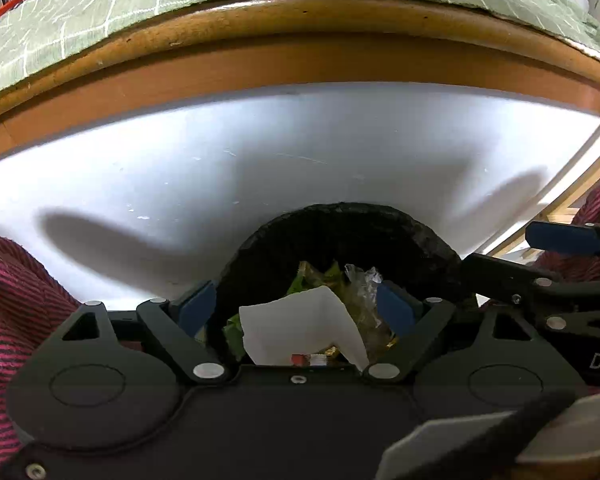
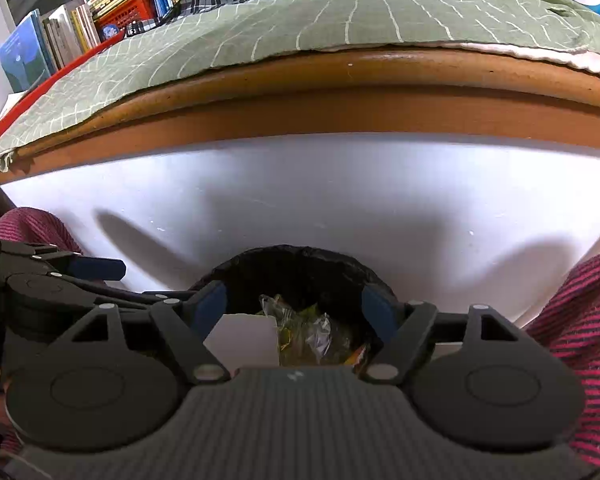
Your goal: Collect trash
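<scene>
Closest to my left lens is the left gripper (image 1: 296, 308): matte black linkage, blue pads spread wide, gripping nothing. Beyond it sits the bin (image 1: 340, 236), round, lined with a crinkled black bag. Inside lie a creased white paper sheet (image 1: 300, 332), a clear crumpled plastic wrapper (image 1: 364, 284) and green scraps. Letters "DA" show on the right gripper (image 2: 296, 308), whose ribbed grey body fills my other view; its jaws also stand apart and empty over the bin. Behind, a white panel (image 2: 300, 196), a glossy wooden rail (image 2: 300, 112), a green gridded blanket (image 2: 300, 12). Book spines (image 2: 100, 4) are unreadable.
</scene>
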Available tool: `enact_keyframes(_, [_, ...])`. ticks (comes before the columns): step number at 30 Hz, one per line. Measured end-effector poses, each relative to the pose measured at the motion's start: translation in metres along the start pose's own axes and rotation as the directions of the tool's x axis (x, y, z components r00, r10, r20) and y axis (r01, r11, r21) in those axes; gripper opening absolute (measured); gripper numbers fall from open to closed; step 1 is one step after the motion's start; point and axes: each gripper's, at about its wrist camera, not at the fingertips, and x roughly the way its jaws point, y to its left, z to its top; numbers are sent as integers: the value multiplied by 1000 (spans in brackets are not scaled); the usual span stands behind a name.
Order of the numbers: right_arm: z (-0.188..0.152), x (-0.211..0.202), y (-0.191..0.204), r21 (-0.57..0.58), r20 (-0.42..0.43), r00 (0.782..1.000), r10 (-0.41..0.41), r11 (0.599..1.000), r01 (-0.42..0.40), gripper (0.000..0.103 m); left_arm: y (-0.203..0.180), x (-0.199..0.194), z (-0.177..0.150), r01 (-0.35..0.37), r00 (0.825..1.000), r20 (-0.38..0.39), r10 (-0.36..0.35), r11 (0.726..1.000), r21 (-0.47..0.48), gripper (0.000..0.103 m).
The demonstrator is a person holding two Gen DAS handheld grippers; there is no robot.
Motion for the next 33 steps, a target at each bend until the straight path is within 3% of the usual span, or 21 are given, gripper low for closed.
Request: enact_keyframes(33, [-1, 1, 1, 1, -3, 1000, 0, 1000, 0, 84, 8, 10, 0, 36, 998, -42, -38, 998, -49, 87])
